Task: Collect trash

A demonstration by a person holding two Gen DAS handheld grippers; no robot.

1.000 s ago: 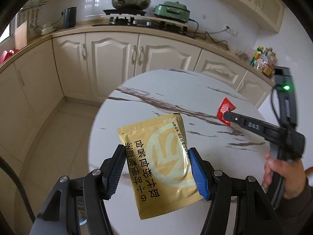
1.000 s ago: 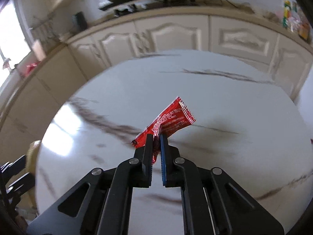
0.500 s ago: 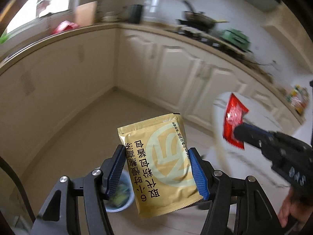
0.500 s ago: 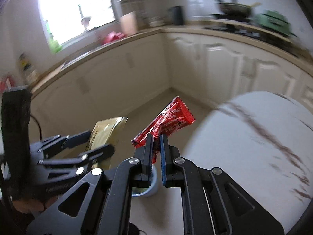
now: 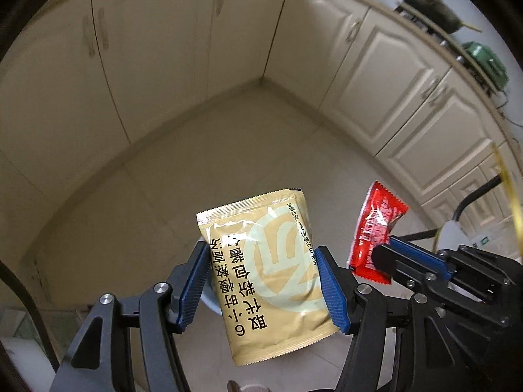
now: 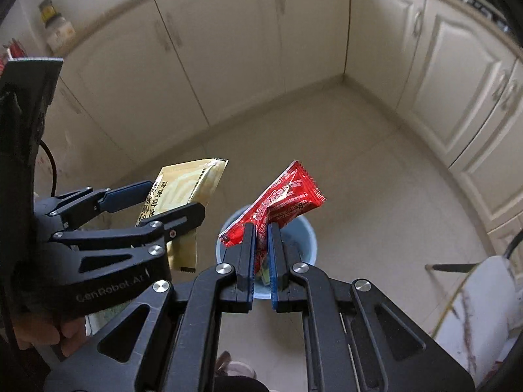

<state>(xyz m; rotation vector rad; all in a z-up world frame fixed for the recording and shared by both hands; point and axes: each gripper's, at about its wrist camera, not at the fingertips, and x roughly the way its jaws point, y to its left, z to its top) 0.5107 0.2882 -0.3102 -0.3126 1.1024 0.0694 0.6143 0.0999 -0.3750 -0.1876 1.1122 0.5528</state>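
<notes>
Both grippers hanging over the kitchen floor, each one pinching a piece of trash.

Left gripper (image 5: 264,281) is squeezing the gold packet (image 5: 268,261) across its width, pads pressing on both side edges, so it's standing upright and facing the camera. Just beside it, the right gripper (image 6: 261,248) is clamping the crumpled red wrapper (image 6: 281,202) with its jaws nearly together. Right underneath the red wrapper the blue bin (image 6: 307,238) is sitting on the tile floor (image 6: 359,170), with some trash showing inside. Cream cabinets (image 6: 228,49) are wrapping round the corner further back.
</notes>
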